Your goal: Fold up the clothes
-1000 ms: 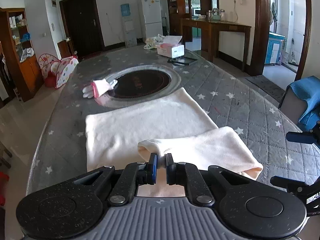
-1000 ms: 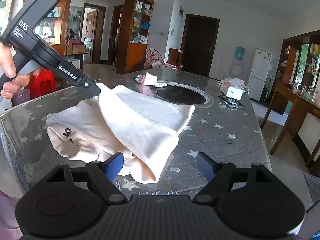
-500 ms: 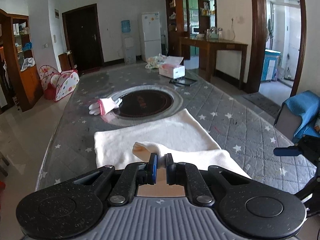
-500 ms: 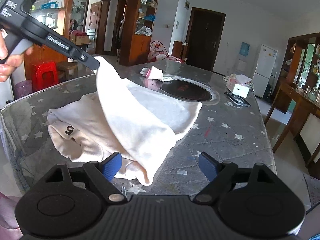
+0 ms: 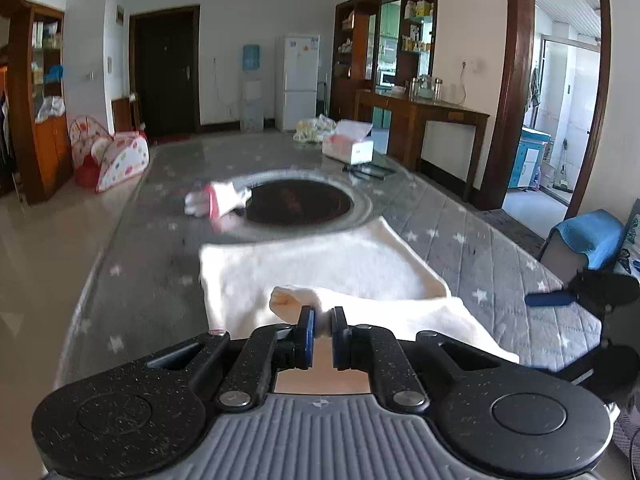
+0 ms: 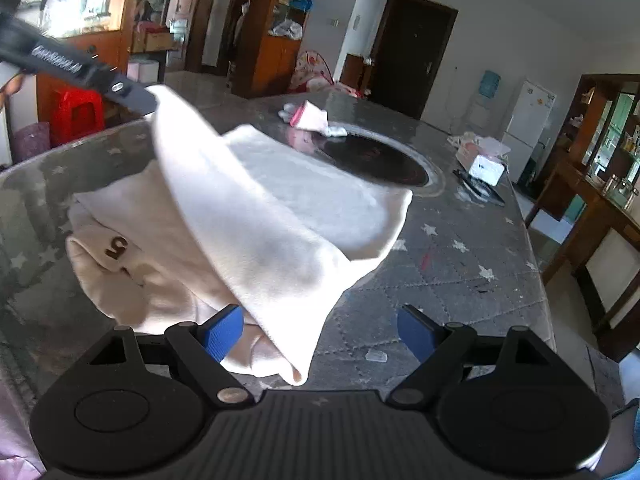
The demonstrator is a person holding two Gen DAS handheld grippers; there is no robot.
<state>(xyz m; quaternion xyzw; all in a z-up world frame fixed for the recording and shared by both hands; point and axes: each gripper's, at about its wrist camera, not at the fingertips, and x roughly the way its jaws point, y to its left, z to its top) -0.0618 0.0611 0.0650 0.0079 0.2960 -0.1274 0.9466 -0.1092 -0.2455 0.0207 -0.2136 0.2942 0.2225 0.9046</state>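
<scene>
Higher than a second ago, the left gripper [image 5: 319, 328] pinches a cream garment's [image 6: 280, 216] sleeve, lifting it toward twelve o'clock over the body spread on the table [image 6: 460, 264]. Right gripper [image 6: 320, 330] waits wide open, empty. A sleeve fold seems underway.

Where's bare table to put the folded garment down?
Bare quilted table cover lies to the right of the cream garment, running toward the tissue box; also a strip left of it. Crowded at the dark round inset with the small pink-and-white cloth.
</scene>
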